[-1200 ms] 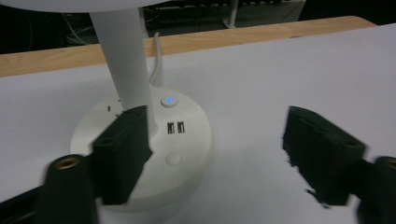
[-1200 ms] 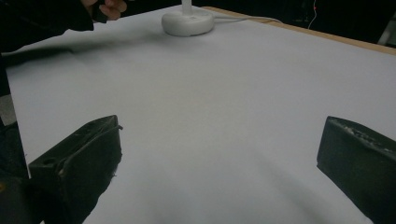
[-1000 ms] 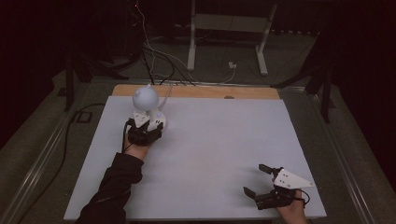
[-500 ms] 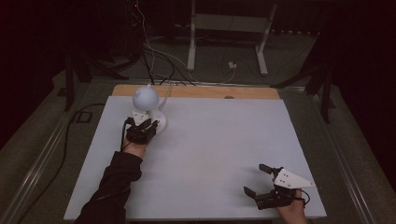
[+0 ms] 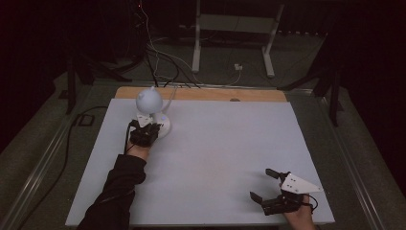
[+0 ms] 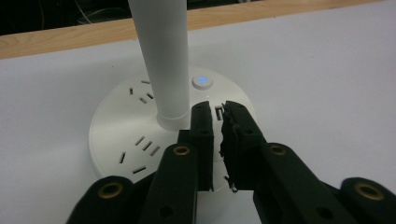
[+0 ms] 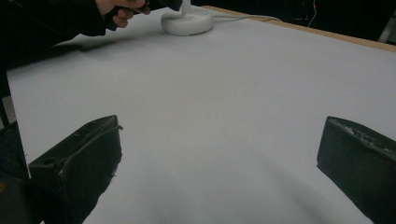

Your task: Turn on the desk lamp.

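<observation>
1. Since the earlier frames, my left gripper has just been closing its jaws; they now stand nearly together with nothing between them, tips over the lamp base just beside the white stem.
2. White tabletop bears the desk lamp near its far left corner, before the wooden edge strip.
3. Dark room, cables and a stand lie beyond the lamp.
4. My right gripper rests wide open, holding nothing, well apart from the lamp.
5. Lit button sits just beyond my tips; I judge pressing it is what remains.
</observation>
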The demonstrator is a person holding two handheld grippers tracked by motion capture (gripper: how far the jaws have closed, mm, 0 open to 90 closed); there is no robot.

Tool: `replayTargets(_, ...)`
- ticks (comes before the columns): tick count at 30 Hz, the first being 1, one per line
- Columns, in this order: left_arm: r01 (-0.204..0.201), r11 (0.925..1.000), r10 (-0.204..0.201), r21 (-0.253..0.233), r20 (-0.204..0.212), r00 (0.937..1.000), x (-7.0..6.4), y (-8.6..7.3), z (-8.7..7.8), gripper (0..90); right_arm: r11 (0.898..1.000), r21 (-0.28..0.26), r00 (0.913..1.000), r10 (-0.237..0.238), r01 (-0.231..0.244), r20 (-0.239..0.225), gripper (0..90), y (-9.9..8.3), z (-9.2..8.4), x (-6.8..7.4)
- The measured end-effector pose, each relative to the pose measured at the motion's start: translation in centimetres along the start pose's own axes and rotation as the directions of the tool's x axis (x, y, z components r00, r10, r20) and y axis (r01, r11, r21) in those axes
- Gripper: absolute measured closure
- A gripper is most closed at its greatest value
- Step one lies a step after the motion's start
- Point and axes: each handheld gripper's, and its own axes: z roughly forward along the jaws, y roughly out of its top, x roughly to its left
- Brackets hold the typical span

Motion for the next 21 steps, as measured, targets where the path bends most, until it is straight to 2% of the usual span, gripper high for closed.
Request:
replayTargets(2,-0.001,1.0000,0.001,0.003,0.005,1.0000,0.07,-0.04,0.15,86.2,1.000,-0.002,1.0000,0.002,-0.002,-0.001,0.0,0.01,0.00,-0.02)
replayTargets(3,-0.002,1.0000,0.002,0.005,0.007,1.0000,0.10,-0.06,0.20,89.3,1.000,-0.002,1.0000,0.003,-0.003,-0.001,0.0,-0.01,0.01,-0.04)
replayTargets(10,-0.024,0.9993,0.024,0.029,0.015,0.9996,0.28,-0.31,0.67,90.0,1.000,0.003,1.0000,0.002,-0.002,-0.001,0.0,-0.03,0.04,-0.01)
replayTargets(21,-0.022,0.9995,0.022,0.024,0.029,0.9993,0.38,-0.42,0.82,90.0,1.000,0.002,1.0000,0.003,-0.003,-0.003,0.0,-0.04,0.04,-0.03)
